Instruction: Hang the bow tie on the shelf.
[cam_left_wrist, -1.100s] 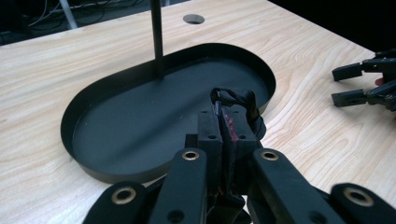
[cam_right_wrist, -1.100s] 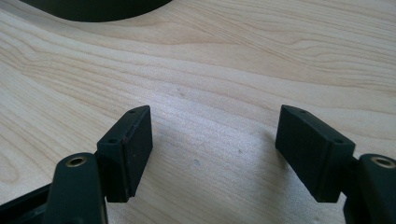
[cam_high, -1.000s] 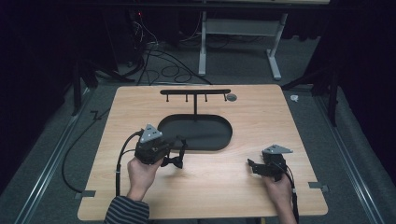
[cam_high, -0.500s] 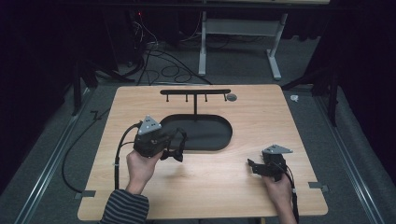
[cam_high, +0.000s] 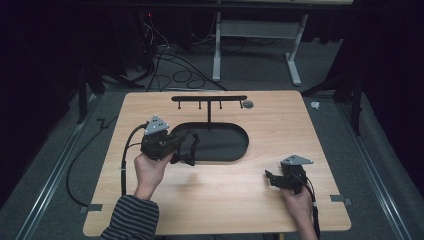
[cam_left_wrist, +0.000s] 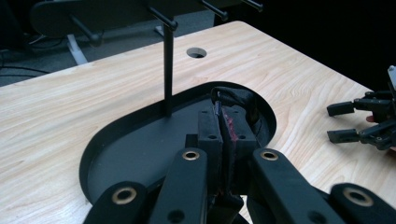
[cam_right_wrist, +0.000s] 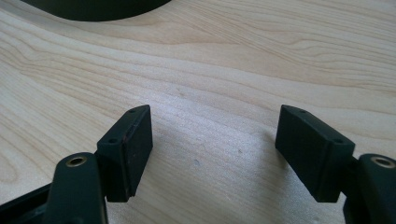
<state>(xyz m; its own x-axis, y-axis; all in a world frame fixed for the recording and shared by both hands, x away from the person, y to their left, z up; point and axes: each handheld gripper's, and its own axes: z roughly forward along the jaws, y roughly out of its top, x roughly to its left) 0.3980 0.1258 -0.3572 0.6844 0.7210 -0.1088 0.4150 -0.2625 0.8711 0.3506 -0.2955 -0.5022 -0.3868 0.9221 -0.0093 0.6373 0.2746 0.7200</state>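
Note:
A black stand has an oval base and a thin post that carries a bar with several pegs. My left gripper hovers over the left end of the base, shut on a small black item with a loop or strap. In the left gripper view the jaws press together on its thin edge, and the rest of the item bunches behind them; I cannot tell what it is. My right gripper rests on the table at the front right, open, with bare wood between its pads.
The wooden table has a round cable hole beside the right end of the peg bar. Its edges drop to a dark floor with cables. In the left gripper view the right gripper lies off to the right.
My left gripper has lifted and moved away from the person with the black item, from the bare wood to over the left end of the oval base. The right gripper has stayed still.

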